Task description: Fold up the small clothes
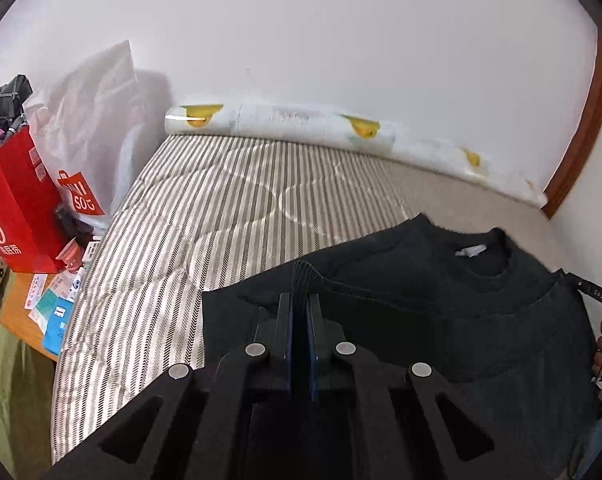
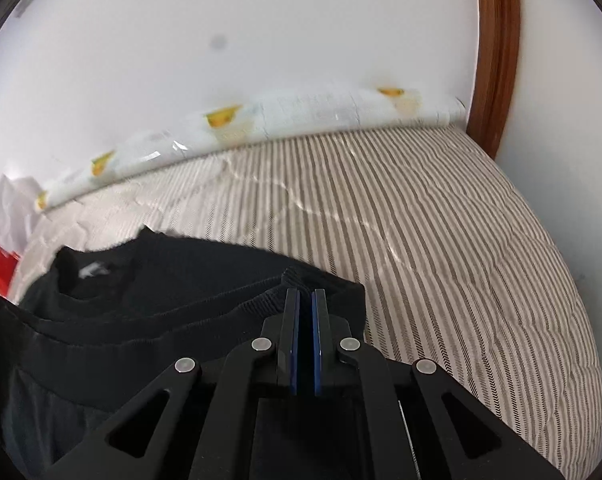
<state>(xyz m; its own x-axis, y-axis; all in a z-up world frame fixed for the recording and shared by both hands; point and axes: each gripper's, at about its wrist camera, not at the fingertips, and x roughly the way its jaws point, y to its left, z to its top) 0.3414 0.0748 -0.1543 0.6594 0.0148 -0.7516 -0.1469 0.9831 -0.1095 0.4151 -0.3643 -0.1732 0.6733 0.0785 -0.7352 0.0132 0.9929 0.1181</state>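
Note:
A black sweater (image 1: 421, 280) lies on the striped mattress (image 1: 205, 216), collar with a white label (image 1: 471, 251) toward the wall. Its ribbed hem is lifted and stretched between both grippers. My left gripper (image 1: 300, 300) is shut on the hem's left corner. My right gripper (image 2: 305, 296) is shut on the hem's right corner; the sweater (image 2: 161, 304) spreads to its left over the mattress (image 2: 441, 248). The right gripper's tip also shows at the right edge of the left wrist view (image 1: 593, 292).
A rolled white mat with yellow prints (image 1: 321, 128) lies along the wall at the mattress's far edge. A red paper bag (image 1: 17, 208), a white plastic bag (image 1: 89, 120) and small boxes on a wooden stand (image 1: 21, 312) sit left of the bed. A wooden door frame (image 2: 497, 48) stands at right.

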